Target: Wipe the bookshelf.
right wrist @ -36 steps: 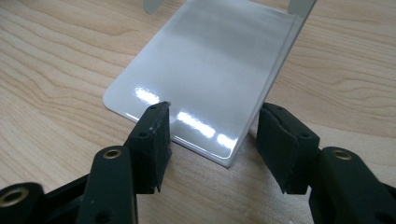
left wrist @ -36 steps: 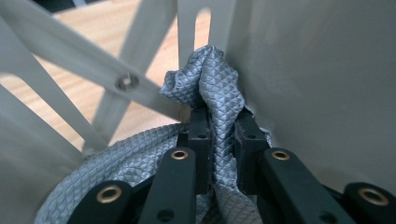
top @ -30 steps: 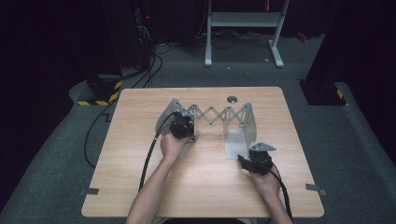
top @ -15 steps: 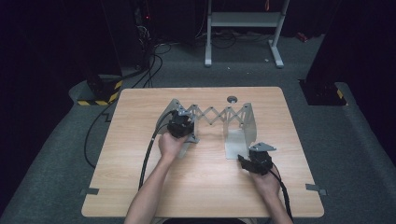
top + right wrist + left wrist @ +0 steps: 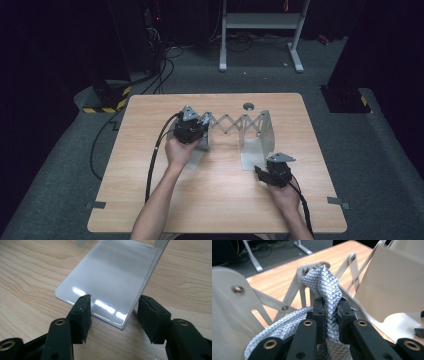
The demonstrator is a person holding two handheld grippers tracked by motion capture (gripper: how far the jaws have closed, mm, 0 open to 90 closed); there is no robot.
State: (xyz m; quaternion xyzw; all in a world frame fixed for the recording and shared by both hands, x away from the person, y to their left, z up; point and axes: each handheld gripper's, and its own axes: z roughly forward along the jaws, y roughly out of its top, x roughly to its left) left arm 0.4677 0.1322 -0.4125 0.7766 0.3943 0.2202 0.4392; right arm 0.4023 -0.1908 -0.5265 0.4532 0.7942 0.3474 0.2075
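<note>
Left hand-held gripper [image 5: 329, 312] is clamped narrowly on a fold of silver, diamond-textured fabric [image 5: 325, 285], which bunches up above the black jaws and spills down to their left. In the high view we see this left hand-held gripper [image 5: 192, 127] at the left end of a pale metal scissor-style rack [image 5: 235, 122] that stands on the table [image 5: 150, 200].

Our right hand-held gripper [image 5: 113, 315] rests low over the table, near its right front. Its jaws stand apart with nothing pressed between them; one pad is at the near edge of the rack's glossy base plate [image 5: 110, 285] and the other is just off the plate's corner. In the high view the right hand-held gripper [image 5: 262, 172] sits just in front of that plate, well apart from the left one.

Behind the fabric, the rack's crossed arms and an upright end panel [image 5: 392, 282] rise close by. Beyond the table, dark floor carries black cables [image 5: 165, 65] and a white metal stand [image 5: 260, 30].
</note>
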